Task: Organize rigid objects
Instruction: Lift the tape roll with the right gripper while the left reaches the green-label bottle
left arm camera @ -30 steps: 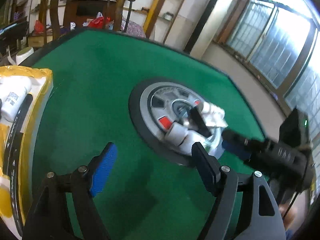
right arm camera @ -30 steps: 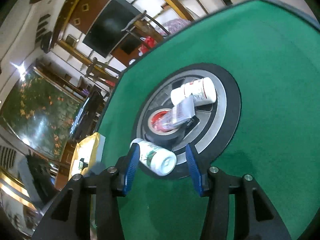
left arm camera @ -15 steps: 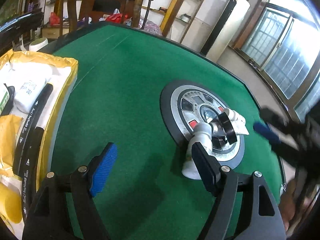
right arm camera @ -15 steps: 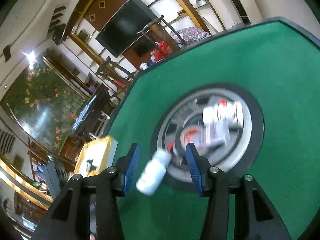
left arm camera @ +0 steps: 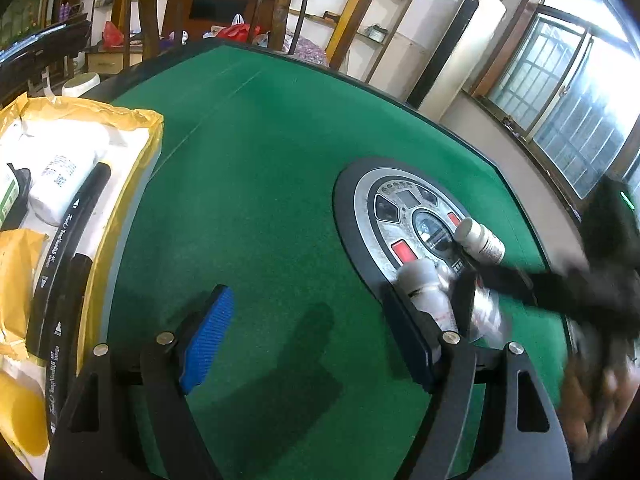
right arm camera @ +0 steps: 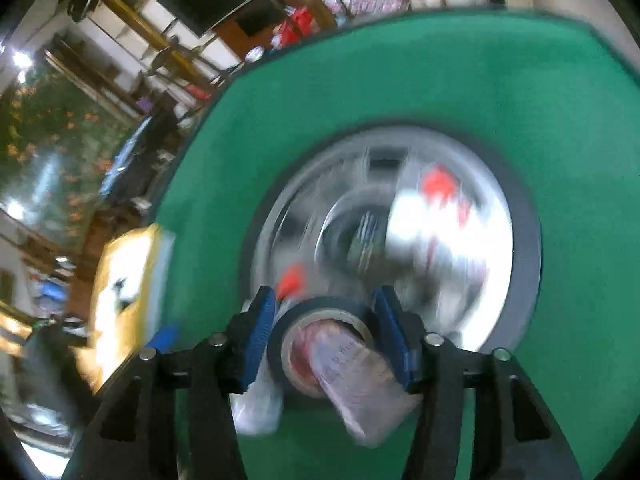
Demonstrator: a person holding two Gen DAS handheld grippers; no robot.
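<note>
A black tape roll (right arm camera: 324, 320) with a clear packet (right arm camera: 360, 384) poking through it lies between the pads of my right gripper (right arm camera: 325, 340). Its jaws are opening, and the blur hides whether the pads touch the roll. A white bottle (right arm camera: 256, 400) lies just below its left finger. In the left wrist view that white-capped bottle (left arm camera: 424, 292) lies on the near edge of the round silver panel (left arm camera: 384, 200), beside the right finger of my left gripper (left arm camera: 308, 340), which is open and holds nothing. Another bottle (left arm camera: 480, 240) lies on the panel.
A yellow-lined box (left arm camera: 152, 128) at the table's left holds white bottles and black tubes; it appears blurred in the right wrist view as the yellow box (right arm camera: 124, 280). Green felt (left arm camera: 260, 160) covers the table. Chairs and shelves stand beyond the far edge.
A second ago the white bottle was between my right gripper's fingers; it has dropped by the panel's edge, and the gripper now straddles the tape roll. The left gripper stays open.
</note>
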